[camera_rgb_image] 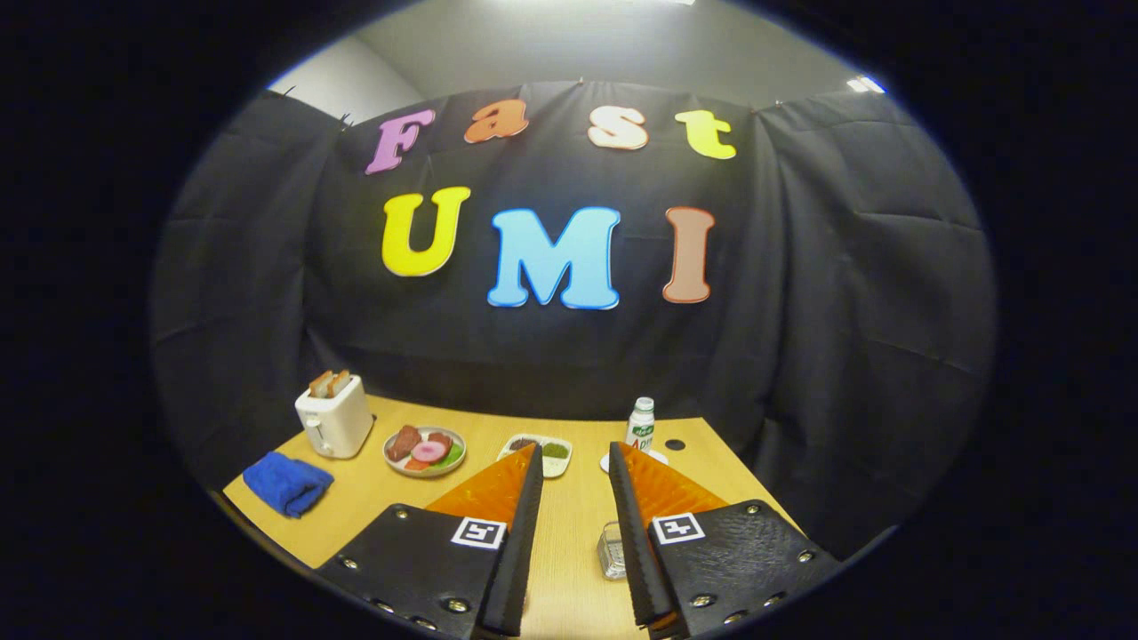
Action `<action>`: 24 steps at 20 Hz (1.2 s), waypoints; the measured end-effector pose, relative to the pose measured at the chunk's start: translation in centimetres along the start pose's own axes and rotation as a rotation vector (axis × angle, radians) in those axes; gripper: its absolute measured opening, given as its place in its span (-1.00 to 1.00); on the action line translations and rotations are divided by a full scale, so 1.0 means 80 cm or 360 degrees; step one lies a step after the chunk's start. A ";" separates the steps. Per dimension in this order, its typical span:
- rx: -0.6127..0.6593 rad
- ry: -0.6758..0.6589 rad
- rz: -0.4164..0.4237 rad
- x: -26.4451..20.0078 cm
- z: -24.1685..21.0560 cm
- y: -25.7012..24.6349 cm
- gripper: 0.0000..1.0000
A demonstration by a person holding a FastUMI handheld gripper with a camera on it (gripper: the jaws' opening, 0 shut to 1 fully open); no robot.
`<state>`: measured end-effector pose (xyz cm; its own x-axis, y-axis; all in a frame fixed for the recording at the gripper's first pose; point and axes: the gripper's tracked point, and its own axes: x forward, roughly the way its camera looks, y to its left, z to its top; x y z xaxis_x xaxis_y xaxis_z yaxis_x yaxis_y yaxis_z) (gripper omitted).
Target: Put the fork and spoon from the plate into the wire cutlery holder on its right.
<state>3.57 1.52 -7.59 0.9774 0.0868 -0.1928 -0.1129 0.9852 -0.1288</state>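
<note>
My gripper [574,453] is held above the wooden table [373,507], its two orange-and-black fingers [498,498] apart with nothing between them. Beyond the left finger sits a round plate [425,452] holding toy food in brown, pink and green. I cannot make out a fork, a spoon or a wire cutlery holder from here. Just beyond the fingertips lies a small rectangular white dish [556,455] with dark and green contents, partly hidden by the left finger.
A white toaster [333,416] with toast stands at the far left, a blue cloth [286,483] in front of it. A small bottle [640,425] stands beyond the right finger. A small clear glass object [612,549] sits beside the right finger.
</note>
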 end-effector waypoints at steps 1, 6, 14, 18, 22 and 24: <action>-0.0020 0.0076 0.0046 0.002 -0.022 0.009 -0.09; -0.0150 0.0557 0.0285 0.008 -0.151 0.045 -0.08; -0.0282 0.1242 0.0600 -0.037 -0.315 0.092 -0.08; -0.0223 0.1399 0.0624 -0.046 -0.351 0.099 -0.08; -0.0155 0.1498 0.0608 -0.044 -0.374 0.100 -0.08; -0.0092 0.1500 0.0573 -0.039 -0.373 0.100 -0.36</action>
<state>-5.75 4.72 -37.01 0.3466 0.2008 -0.9163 -0.4060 0.9127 0.0464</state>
